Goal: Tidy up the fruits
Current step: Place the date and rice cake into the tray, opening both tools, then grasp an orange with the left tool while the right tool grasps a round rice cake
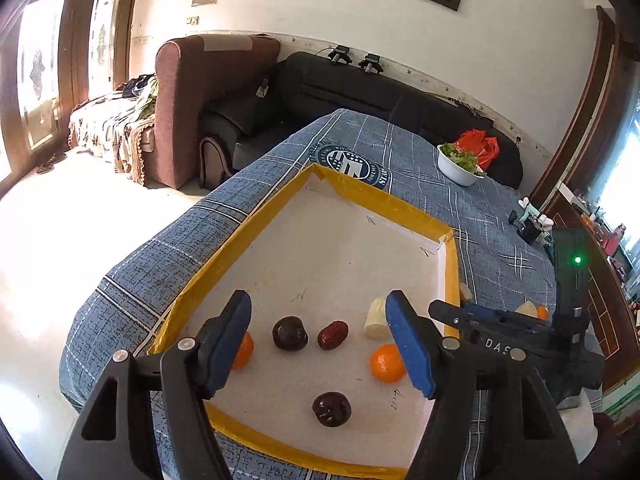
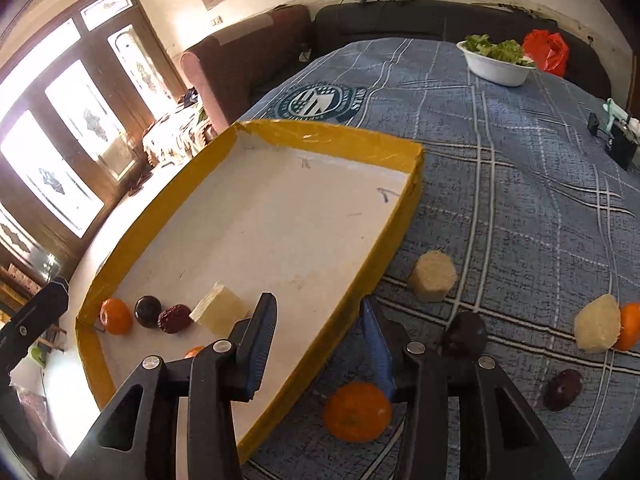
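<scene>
A white tray with a yellow rim (image 1: 240, 236) (image 2: 384, 252) lies on the blue plaid cloth. In it lie two tangerines (image 1: 386, 363), two dark plums (image 1: 290, 333), a red date (image 1: 333, 335) and a pale fruit chunk (image 1: 376, 322). My left gripper (image 1: 320, 346) is open and empty, hovering over the tray's near end. My right gripper (image 2: 320, 344) is open and empty, straddling the tray's right rim. On the cloth to the right lie a tangerine (image 2: 357, 412), a dark plum (image 2: 466, 334), two pale chunks (image 2: 433, 276), another tangerine (image 2: 630, 326) and a date (image 2: 564, 389).
A white bowl of greens (image 2: 496, 66) and a red bag (image 2: 546, 50) stand at the table's far end. A small black device (image 2: 618, 140) sits at the right edge. Sofas stand behind the table. The right gripper's body (image 1: 520, 328) shows beside the tray in the left wrist view.
</scene>
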The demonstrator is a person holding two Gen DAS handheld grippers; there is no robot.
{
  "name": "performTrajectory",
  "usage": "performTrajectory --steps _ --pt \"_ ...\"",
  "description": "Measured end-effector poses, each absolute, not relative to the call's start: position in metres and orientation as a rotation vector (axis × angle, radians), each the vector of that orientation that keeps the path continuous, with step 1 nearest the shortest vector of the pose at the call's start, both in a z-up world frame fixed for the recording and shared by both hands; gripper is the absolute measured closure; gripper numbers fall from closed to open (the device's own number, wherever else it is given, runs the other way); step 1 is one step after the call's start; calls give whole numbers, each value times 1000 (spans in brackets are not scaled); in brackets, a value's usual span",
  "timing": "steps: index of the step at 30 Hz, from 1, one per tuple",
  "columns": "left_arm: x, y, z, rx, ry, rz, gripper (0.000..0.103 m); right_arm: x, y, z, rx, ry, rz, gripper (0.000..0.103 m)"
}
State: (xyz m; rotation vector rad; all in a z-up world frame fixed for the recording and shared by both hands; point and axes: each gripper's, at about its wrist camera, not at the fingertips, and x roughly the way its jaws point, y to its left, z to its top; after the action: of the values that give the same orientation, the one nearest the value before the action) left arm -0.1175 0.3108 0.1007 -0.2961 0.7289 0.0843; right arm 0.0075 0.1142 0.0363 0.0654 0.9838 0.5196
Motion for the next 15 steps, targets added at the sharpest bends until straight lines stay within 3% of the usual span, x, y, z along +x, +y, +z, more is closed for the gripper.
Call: performTrajectory --steps 2,5,15 --pt "-119 313 100 -303 727 86 34 3 121 37 22 967 502 60" --pt "-118 312 100 -305 728 84 34 5 125 38 36 978 522 73" --pt "-121 304 105 -301 707 59 34 15 82 61 109 902 490 73"
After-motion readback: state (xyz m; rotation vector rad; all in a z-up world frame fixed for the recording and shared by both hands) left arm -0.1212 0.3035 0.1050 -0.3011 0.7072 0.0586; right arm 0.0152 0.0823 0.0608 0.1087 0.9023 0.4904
